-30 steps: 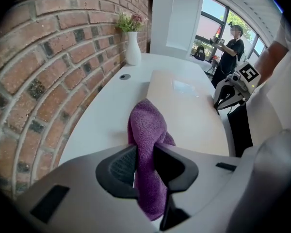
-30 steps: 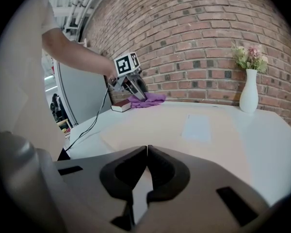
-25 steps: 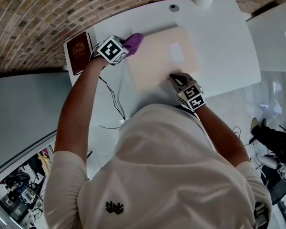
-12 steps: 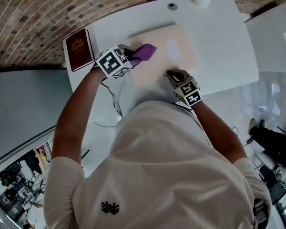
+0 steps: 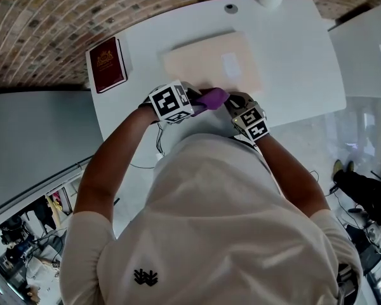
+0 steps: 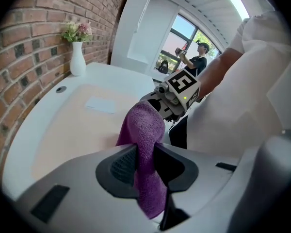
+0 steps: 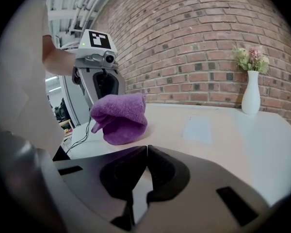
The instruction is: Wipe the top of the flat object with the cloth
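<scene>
- Left gripper (image 6: pixel 145 161): jaws clamped on a fold of the purple cloth (image 6: pixel 141 125). The free end of the cloth bunches out beyond the jaw tips.
- Right gripper (image 7: pixel 146 148): jaws closed tip to tip with nothing between them. It sits at the near edge of the flat object (image 5: pixel 209 59), just beside the cloth.
- Cloth position: the bunched end rests on the beige surface at its near edge, close to the person and between the two grippers.
- Flat object position: it lies flat on the white table (image 5: pixel 292 49), between the person and the vase (image 7: pixel 251 95), well apart from the red booklet (image 5: pixel 107 63) at the left.
- Orientation: the long axis runs left to right across the person, with the right end angled slightly away toward the vase. A pale rectangular label (image 5: pixel 231 64) sits right of centre on the top face.
- Progress (judgement): wiping appears to be under way, with the cloth at the near end of a pass. The frames show no dirt or streaks, so coverage cannot be confirmed.
- Remaining (judgement): the far half and the right end, around the label, probably need further passes.
</scene>
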